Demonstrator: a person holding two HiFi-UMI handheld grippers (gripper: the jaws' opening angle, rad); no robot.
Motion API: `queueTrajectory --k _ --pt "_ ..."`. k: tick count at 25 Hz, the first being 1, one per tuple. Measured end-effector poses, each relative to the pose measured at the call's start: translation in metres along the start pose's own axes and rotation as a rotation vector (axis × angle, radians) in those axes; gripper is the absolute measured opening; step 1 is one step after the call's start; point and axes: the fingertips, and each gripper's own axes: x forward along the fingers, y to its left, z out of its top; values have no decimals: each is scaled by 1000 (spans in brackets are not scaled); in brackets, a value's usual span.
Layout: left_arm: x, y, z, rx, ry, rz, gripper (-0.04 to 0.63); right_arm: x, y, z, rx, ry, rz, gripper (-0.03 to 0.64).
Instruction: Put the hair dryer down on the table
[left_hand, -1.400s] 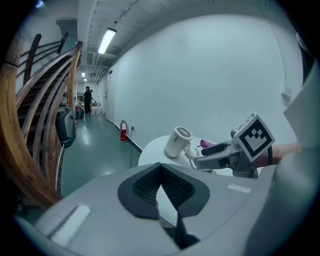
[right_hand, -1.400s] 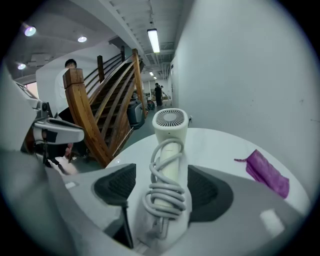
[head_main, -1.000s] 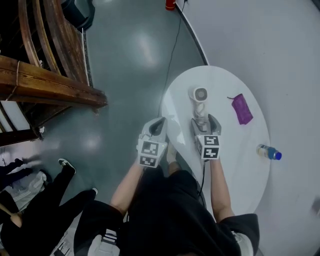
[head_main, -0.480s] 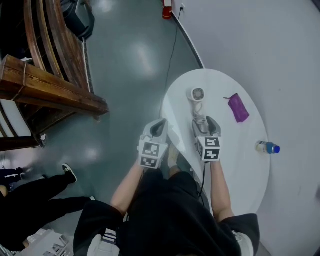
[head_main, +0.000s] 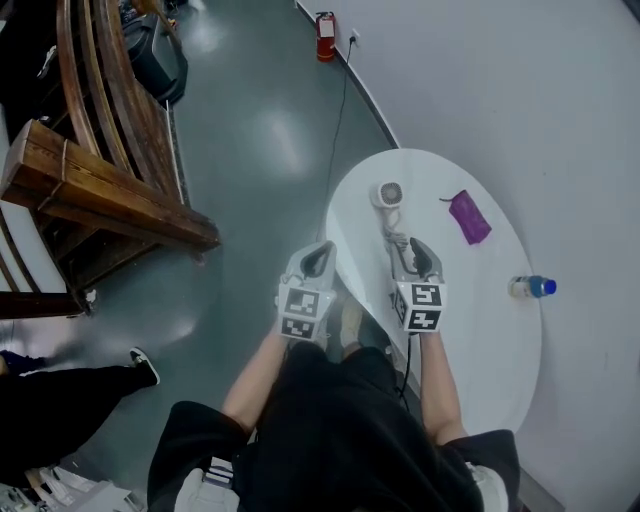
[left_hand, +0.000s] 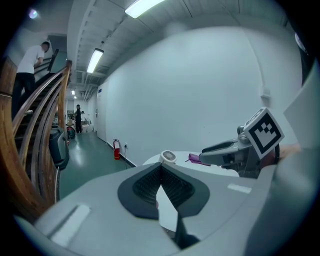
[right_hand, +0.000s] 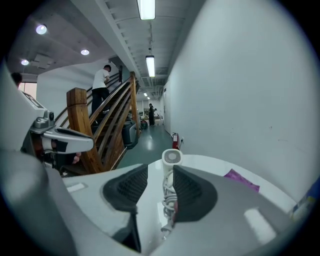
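A white oval table (head_main: 480, 340) stands by a pale wall, seen steeply from above by a person holding a claw in each hand. The right gripper (head_main: 412, 245) hovers over the table's near left part, pointing toward the far edge. Its jaws are closing, but they are not yet clamped: in the right gripper view a gap shows at the left pad. The left gripper (head_main: 318, 250) hangs just off the table's left edge, over the floor, clenched on nothing.

The hair dryer (head_main: 390, 195) lies on the table near its far left edge, its round head farthest away. Its handle and bundled cord (right_hand: 169, 197) reach back between the right jaws, closer to the right pad. A purple pouch (head_main: 467, 217) lies near the far right edge, and a small bottle (head_main: 530, 287) at the right edge.

The dryer already appears to rest on the table, so setting it down looks done. If a fresh grip is intended, it calls for centring the handle and keeping the cord clear.
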Motion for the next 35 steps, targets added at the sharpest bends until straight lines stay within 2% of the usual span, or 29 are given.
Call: queueTrajectory --k 13,21,27,35 --pt "-42 -12 32 56 -62 -29 6 -68 13 35 51 -152 -47 88" --pt "-65 -26 53 95 -117 -74 6 -108 16 47 48 -244 -104 42" --pt "-85 -30 65 112 -164 -101 6 -128 27 47 43 -272 -127 21" --pt "-100 -28 62 135 -184 -129 6 -140 43 41 58 -303 -150 3"
